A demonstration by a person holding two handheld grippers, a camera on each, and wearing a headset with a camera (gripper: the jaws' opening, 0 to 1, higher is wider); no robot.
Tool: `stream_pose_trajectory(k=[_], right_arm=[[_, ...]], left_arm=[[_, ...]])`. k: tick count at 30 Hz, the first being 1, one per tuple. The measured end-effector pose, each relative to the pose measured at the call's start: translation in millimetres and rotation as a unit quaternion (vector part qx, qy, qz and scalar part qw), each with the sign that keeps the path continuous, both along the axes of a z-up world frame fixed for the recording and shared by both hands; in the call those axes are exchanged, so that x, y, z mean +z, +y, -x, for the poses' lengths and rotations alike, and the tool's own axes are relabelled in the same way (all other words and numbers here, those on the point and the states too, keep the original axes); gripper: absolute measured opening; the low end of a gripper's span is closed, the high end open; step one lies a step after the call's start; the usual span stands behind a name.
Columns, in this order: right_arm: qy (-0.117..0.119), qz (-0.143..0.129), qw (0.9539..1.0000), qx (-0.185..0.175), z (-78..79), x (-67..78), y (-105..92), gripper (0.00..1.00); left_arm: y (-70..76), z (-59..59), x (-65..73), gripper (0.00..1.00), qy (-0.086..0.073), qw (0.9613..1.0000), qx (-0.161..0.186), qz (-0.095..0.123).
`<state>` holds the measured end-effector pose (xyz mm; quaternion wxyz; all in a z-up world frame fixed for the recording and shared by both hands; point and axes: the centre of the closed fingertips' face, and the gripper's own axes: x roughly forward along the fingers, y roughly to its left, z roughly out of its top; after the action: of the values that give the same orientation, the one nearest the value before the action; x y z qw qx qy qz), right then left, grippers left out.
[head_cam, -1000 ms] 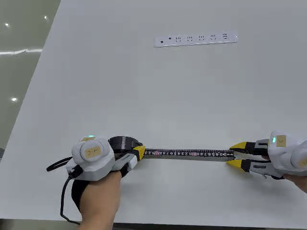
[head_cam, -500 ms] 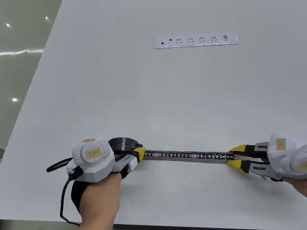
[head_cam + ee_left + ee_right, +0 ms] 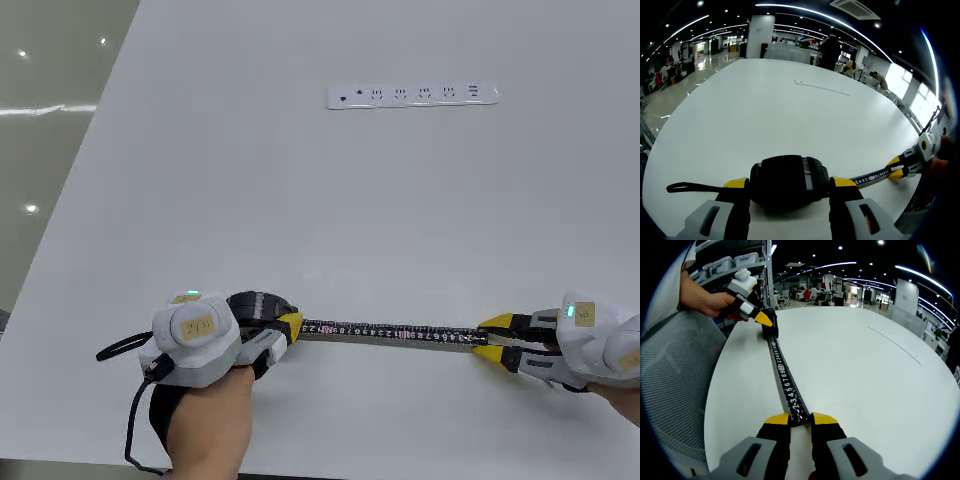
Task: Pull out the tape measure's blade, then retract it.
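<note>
Left claw (image 3: 790,185) clamped on the tape measure case (image 3: 255,303), which sits on the white desk (image 3: 300,200) close to its near edge, with a black strap (image 3: 690,187) trailing off the case's outer side. Blade (image 3: 390,331) drawn out flat along the desk from the case to the right claw (image 3: 801,419), whose yellow tips are pinched together on its free end. Farther back, well apart from the tape, a white power strip (image 3: 412,95) lies on the desk.

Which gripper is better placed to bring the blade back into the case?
Right, probably. The right gripper is shut on the tip of the blade; the left gripper clamps the case.
</note>
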<state>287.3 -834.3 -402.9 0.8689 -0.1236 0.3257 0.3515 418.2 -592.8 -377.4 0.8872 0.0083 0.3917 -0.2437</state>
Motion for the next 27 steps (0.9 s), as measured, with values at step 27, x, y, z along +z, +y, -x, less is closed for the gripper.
stream_pose_trajectory(k=[27], right_arm=[[-0.015, -0.003, 0.9997, 0.022, -9.1, 4.0, 24.6, 0.13]], left_arm=[[0.6, 1.8, -3.1, 0.58, 0.040, 0.9988, -0.006, -0.028]])
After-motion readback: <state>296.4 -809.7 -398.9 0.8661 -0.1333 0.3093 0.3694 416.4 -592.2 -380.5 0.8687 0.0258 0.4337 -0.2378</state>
